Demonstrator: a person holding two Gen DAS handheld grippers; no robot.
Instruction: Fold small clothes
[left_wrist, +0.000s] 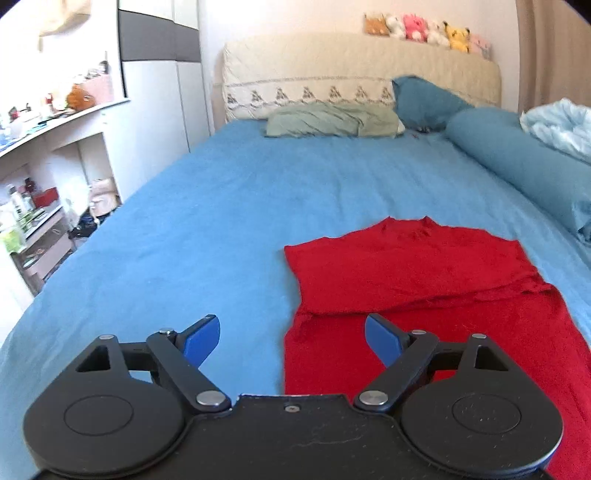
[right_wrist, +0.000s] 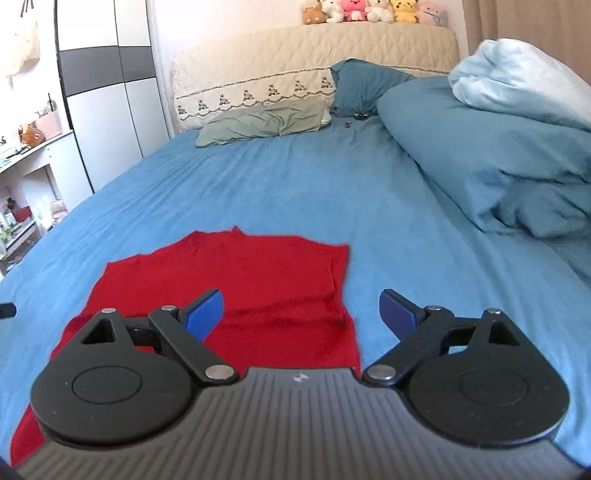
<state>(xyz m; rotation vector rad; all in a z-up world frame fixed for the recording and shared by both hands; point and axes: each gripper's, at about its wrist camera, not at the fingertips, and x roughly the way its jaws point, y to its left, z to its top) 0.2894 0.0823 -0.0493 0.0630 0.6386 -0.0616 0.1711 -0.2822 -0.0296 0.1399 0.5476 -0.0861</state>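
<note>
Hovering with blue-padded jaws spread wide and empty, the left gripper (left_wrist: 291, 339) straddles the near left edge of the red knit top (left_wrist: 417, 280) lying flat on the blue bedsheet (left_wrist: 221, 221), the right gripper (right_wrist: 301, 319) likewise spread over its right edge, green pillow (left_wrist: 332, 120) and plush toys (left_wrist: 424, 31) beyond.

No text, label, brand or number can be read anywhere in these two views of the bedroom.

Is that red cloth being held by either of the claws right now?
No, the red garment lies flat on the blue sheet, both grippers open above it.
</note>
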